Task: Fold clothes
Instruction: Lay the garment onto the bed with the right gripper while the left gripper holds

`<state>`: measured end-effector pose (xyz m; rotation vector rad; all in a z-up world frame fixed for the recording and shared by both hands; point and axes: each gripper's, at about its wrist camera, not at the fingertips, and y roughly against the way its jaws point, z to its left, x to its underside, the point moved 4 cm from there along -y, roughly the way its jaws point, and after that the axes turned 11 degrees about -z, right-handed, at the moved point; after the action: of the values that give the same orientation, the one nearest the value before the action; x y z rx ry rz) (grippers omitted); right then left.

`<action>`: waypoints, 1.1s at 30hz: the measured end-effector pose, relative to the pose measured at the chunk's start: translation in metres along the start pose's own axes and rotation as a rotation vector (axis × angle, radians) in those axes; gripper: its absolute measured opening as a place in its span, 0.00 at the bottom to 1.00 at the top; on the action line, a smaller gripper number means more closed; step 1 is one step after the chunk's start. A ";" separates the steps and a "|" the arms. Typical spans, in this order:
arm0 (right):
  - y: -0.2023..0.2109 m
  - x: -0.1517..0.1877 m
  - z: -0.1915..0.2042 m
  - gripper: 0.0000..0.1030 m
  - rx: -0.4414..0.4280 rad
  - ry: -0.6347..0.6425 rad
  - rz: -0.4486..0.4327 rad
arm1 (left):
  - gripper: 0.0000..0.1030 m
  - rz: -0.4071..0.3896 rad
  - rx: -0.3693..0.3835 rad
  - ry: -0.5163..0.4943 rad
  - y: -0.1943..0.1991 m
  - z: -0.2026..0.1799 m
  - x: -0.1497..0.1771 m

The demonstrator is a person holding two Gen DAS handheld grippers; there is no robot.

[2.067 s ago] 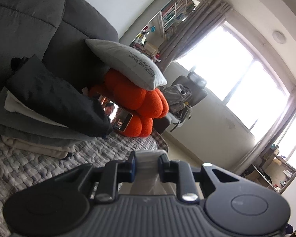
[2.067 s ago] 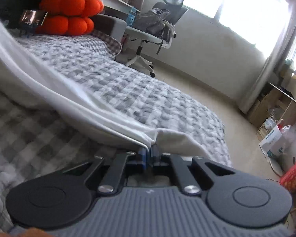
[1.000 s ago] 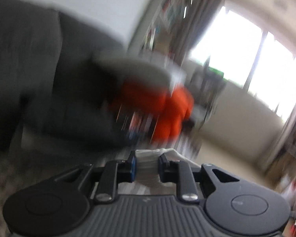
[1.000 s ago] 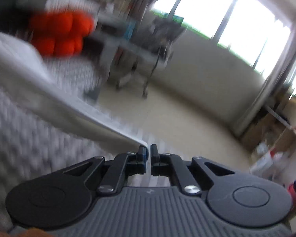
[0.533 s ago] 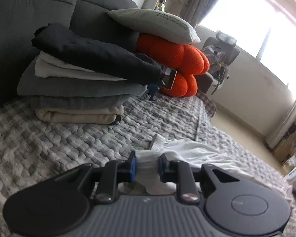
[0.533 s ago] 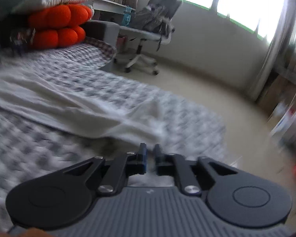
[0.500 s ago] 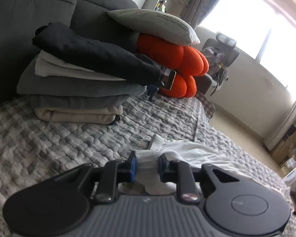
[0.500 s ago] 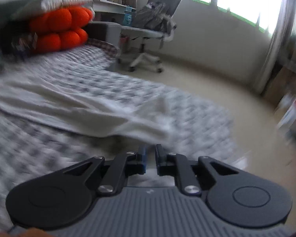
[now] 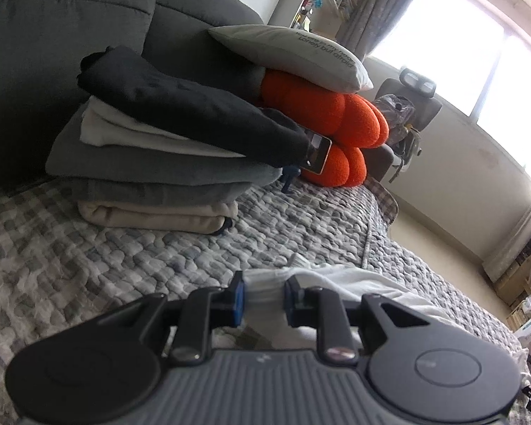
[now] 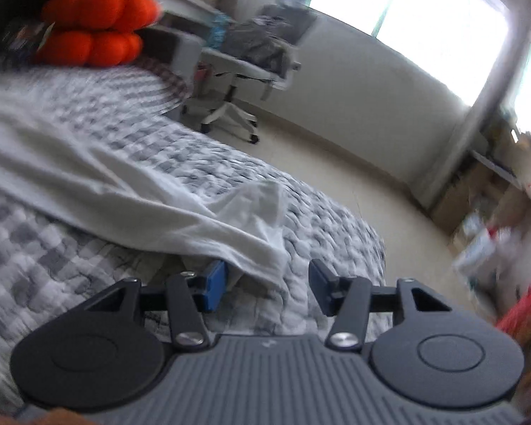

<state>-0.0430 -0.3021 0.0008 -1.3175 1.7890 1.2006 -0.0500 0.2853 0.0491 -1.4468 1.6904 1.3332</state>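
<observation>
A white garment (image 10: 99,191) lies stretched across the grey checked bed cover (image 10: 70,283). My left gripper (image 9: 263,299) is shut on a bunched end of the white garment (image 9: 354,283), low over the cover. My right gripper (image 10: 267,288) is open just above the cover; the garment's other end lies loose between and beyond its fingers. A pile of folded clothes (image 9: 159,163), black on top, stands on the bed to the left in the left wrist view.
An orange cushion (image 9: 329,131) with a grey pillow (image 9: 293,56) on it and a phone (image 9: 317,154) sit behind the pile. A dark sofa back (image 9: 70,35) is at the left. An office chair (image 10: 244,71) stands on the floor past the bed's edge.
Both grippers came down to the bed with the garment. The right gripper has opened and let go of its end. The left gripper still holds its end.
</observation>
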 end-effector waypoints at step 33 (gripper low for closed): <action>0.106 0.052 -0.017 0.00 -0.073 0.203 0.068 | 0.46 0.226 0.033 -0.214 0.043 0.007 0.037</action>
<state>-0.1589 -0.3281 -0.0047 -1.4763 1.9624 1.2151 -0.1017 0.2737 0.0286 -1.0758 1.7615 1.5120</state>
